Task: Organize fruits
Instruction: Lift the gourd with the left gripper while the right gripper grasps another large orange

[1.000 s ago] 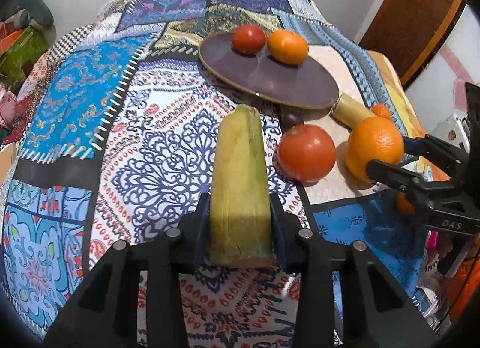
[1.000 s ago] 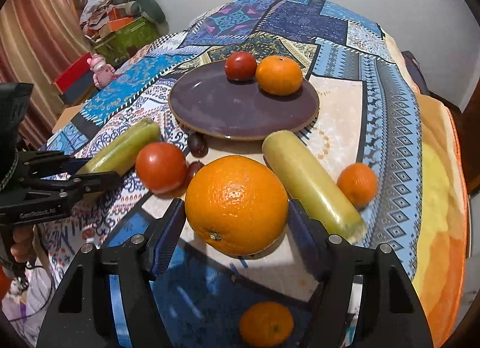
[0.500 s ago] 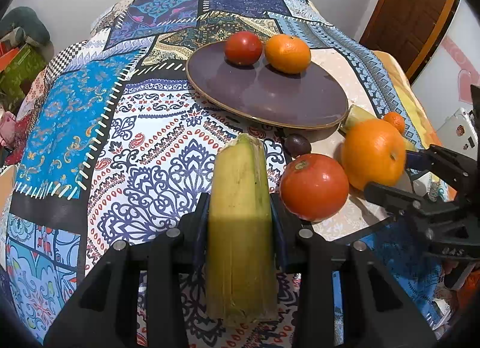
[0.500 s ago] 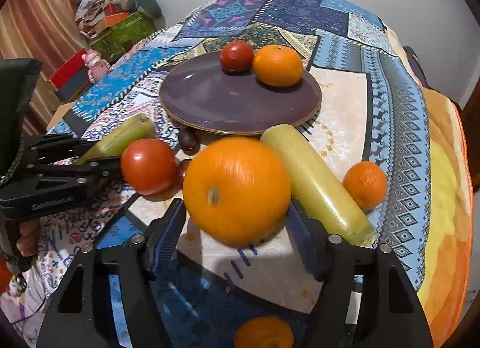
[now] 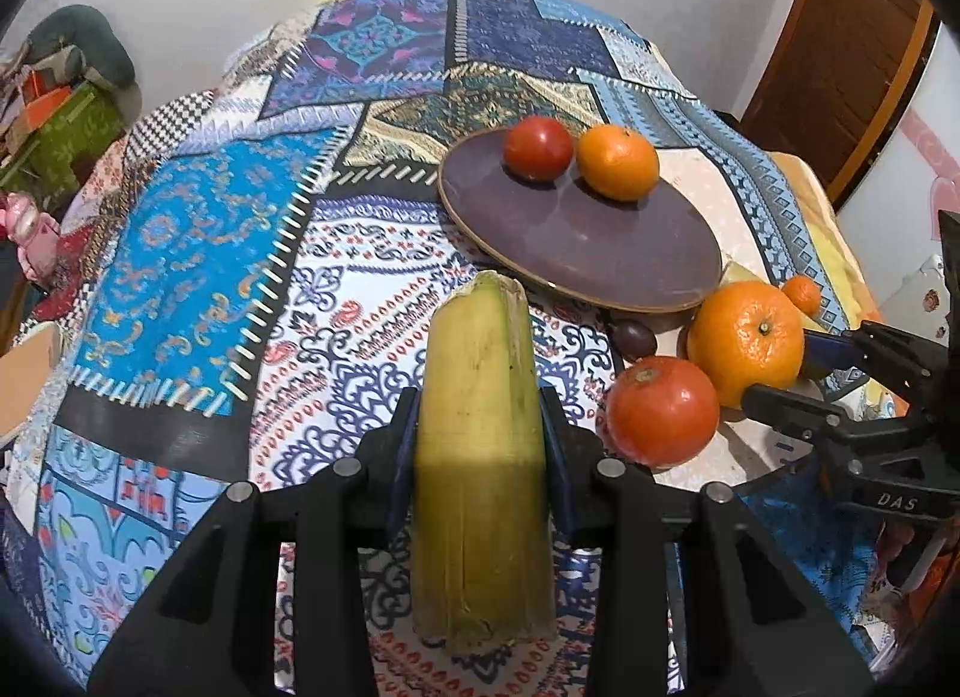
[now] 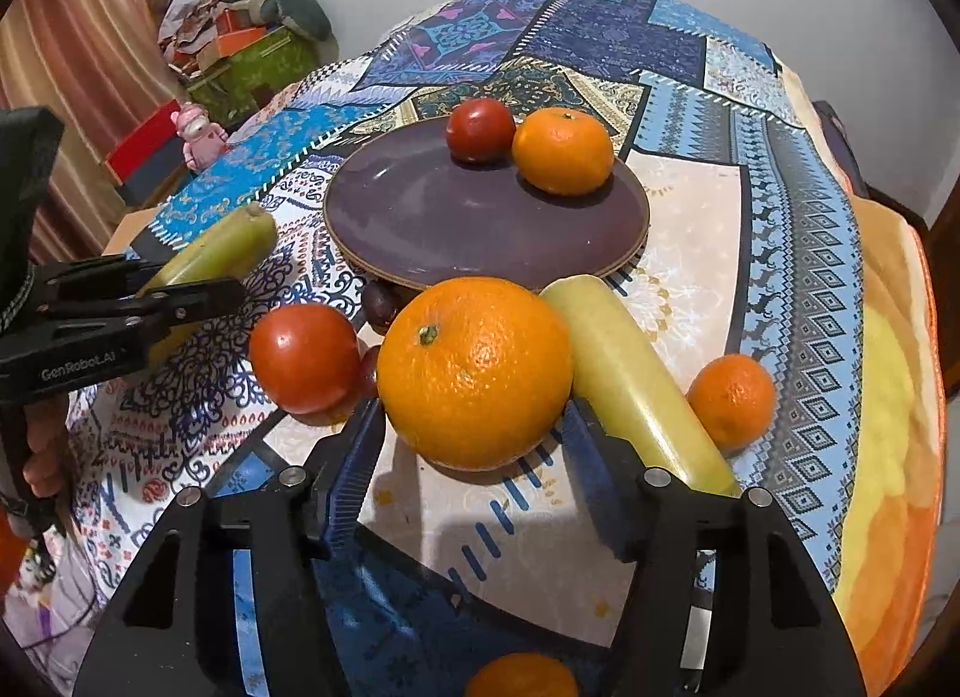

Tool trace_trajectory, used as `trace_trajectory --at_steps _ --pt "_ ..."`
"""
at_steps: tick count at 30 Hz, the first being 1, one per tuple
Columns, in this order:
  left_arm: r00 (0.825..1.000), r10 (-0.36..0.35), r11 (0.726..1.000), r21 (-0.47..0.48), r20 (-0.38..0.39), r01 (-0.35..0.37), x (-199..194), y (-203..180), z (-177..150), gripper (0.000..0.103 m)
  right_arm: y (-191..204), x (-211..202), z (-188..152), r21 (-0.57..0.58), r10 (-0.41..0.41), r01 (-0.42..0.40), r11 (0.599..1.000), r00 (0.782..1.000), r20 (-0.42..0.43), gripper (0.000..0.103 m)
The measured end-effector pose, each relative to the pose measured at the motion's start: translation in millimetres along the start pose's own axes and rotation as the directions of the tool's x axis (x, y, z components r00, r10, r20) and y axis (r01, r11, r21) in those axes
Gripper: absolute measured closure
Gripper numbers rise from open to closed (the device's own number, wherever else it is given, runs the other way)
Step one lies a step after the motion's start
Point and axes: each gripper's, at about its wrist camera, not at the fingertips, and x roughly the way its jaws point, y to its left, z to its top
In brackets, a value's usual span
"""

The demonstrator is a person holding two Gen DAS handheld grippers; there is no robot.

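A large orange [image 6: 474, 370] was held between the fingers of the right gripper [image 6: 474, 439], raised above the patterned cloth [image 6: 798, 229]. Behind it, a tomato [image 6: 480, 129] and a smaller orange [image 6: 563, 150] were seen on the purple plate [image 6: 432, 229]. At the left edge, a yellow-green fruit piece [image 6: 219, 256] was gripped by the left gripper [image 6: 180, 292].

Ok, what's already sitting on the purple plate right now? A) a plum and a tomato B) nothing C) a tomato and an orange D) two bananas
C: the right wrist view shows a tomato and an orange side by side at the far edge of the purple plate.
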Motion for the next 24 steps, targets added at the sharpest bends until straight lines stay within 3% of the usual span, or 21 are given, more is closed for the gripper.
trace_trajectory --at_steps 6,13,24 --pt "1.0 -0.002 1.0 -0.008 0.023 0.002 -7 2 3 0.066 3 2 1 -0.019 -0.019 0.019 1.0 1.0 -0.005 0.041" --pt "1.0 -0.009 1.0 -0.009 0.028 0.01 -9 -1 3 0.066 3 9 6 0.034 -0.03 0.03 0.999 1.0 -0.004 0.035" --pt "0.997 -0.015 1.0 -0.023 0.075 0.016 -22 -2 18 0.066 -3 -6 -1 0.07 0.004 -0.007 0.997 0.999 0.046 0.039"
